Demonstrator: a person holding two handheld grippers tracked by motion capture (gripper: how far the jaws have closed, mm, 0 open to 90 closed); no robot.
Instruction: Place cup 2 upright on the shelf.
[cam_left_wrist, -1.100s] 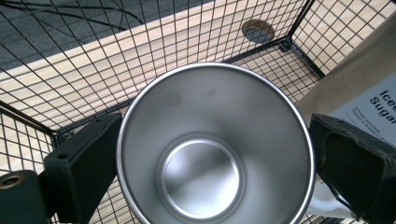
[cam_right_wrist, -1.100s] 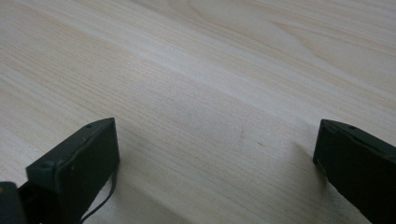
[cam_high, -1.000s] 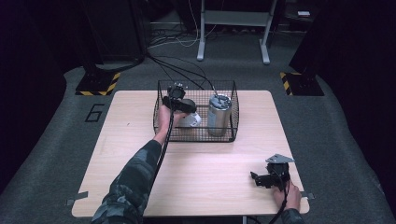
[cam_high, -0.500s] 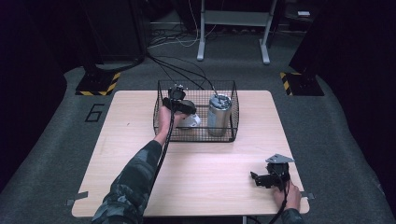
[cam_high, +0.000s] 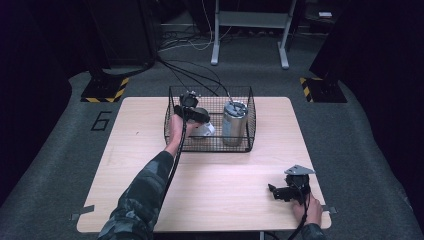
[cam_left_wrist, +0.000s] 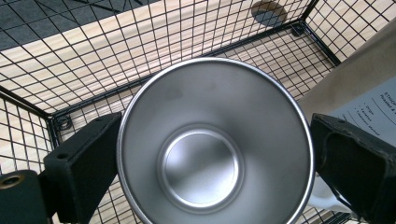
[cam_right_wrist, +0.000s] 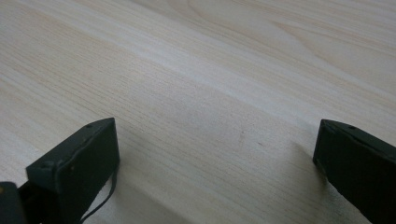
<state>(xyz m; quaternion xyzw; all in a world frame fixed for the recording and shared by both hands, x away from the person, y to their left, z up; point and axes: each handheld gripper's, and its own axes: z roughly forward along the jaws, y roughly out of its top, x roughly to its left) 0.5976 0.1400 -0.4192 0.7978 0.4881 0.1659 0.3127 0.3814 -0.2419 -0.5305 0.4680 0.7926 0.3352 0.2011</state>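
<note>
In wire basket (cam_high: 210, 145) | left hand-held gripper (cam_left_wrist: 212, 154) wide astride steel cup (cam_left_wrist: 210, 149) | right hand-held gripper (cam_right_wrist: 215, 154) open, empty

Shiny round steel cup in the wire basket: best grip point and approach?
Grip the shiny round steel cup across its outer wall just below the rim, coming from above into the black wire basket. Its mouth faces up, and the left claw already straddles it, one jaw on each side.

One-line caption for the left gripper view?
Left gripper fingers flank a steel cup inside the wire basket.
</note>
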